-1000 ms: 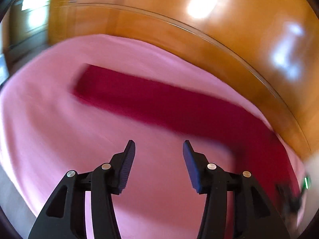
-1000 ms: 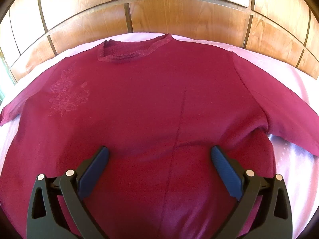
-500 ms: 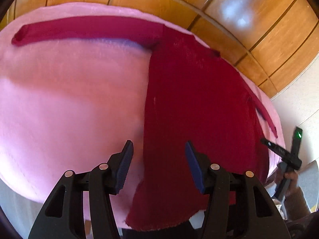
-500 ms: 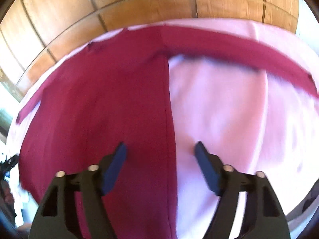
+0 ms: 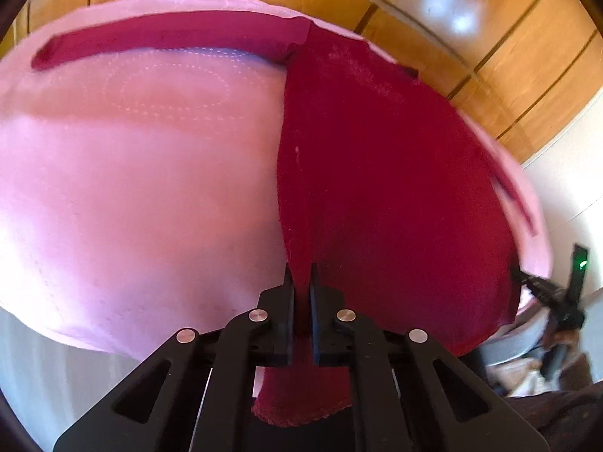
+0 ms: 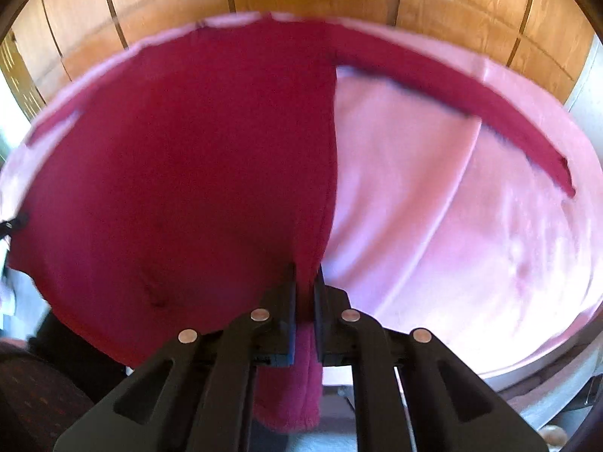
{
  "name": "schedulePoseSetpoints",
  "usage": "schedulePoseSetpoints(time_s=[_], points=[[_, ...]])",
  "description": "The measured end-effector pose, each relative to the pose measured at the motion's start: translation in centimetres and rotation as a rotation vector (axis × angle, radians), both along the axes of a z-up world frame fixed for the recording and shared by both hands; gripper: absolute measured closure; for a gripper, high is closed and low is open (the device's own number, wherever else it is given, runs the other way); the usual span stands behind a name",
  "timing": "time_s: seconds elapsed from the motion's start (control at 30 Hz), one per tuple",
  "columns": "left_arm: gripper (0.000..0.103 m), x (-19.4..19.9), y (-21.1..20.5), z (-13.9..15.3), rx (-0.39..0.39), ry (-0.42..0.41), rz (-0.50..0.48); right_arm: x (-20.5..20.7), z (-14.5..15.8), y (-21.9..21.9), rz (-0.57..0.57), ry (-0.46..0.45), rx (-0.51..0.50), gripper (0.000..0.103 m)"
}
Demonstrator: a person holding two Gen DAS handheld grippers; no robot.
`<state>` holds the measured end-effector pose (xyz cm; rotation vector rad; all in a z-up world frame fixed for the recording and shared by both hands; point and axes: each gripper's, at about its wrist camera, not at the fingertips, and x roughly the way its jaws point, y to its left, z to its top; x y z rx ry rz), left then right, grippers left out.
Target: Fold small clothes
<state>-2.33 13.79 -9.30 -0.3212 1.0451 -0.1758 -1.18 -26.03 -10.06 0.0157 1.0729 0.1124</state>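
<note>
A dark red long-sleeved sweater point(image 5: 377, 173) lies spread flat on a pink bedspread point(image 5: 132, 173), sleeves stretched out to both sides. My left gripper point(image 5: 300, 275) is shut on the sweater's bottom left corner, and the hem hangs down between its fingers. In the right wrist view the sweater point(image 6: 188, 173) fills the left half. My right gripper point(image 6: 305, 275) is shut on the sweater's bottom right corner, with hem hanging below the jaws. The right gripper also shows at the far right of the left wrist view point(image 5: 554, 297).
The pink bedspread point(image 6: 452, 207) covers the bed, whose front edge lies just under both grippers. A wooden panelled headboard point(image 5: 471, 30) stands behind the bed. A white wall point(image 5: 565, 188) is to the right.
Both grippers have gone from open above the sweater's side edges to shut on its bottom corners. They have moved down to the bed's front edge.
</note>
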Motion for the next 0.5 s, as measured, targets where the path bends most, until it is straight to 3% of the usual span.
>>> schedulePoseSetpoints(time_s=[0.03,0.07,0.1,0.13,0.17,0.27,0.33,0.5], points=[[0.095,0.2,-0.2,0.2,0.006,0.004,-0.001,0.2,0.2,-0.2,-0.012,0.004,0.025,0.092],[0.083,0.3,-0.1,0.9,0.018,-0.003,0.004,0.4,0.7,-0.6,-0.019,0.003,0.08,0.087],[0.075,0.4,-0.1,1.7,0.035,-0.029,0.013,0.5,1.2,-1.3,-0.03,-0.012,0.117,0.069],[0.06,0.5,0.0,2.5,0.056,-0.06,0.028,0.7,1.8,-2.2,-0.056,-0.037,0.141,0.053],[0.053,0.7,0.2,3.8,0.094,-0.109,0.051,0.8,2.2,-3.4,-0.087,-0.055,0.161,0.052],[0.052,2.0,-0.1,5.9,0.136,-0.186,0.074,2.0,2.8,-9.2,-0.293,-0.106,0.303,0.042],[0.052,2.9,-0.6,6.5,0.139,-0.216,0.087,2.5,2.4,-13.9,-0.462,-0.136,0.403,0.042],[0.052,6.7,-4.2,5.4,0.1,-0.186,0.053,3.8,0.1,-25.6,-0.863,-0.228,0.635,0.051]])
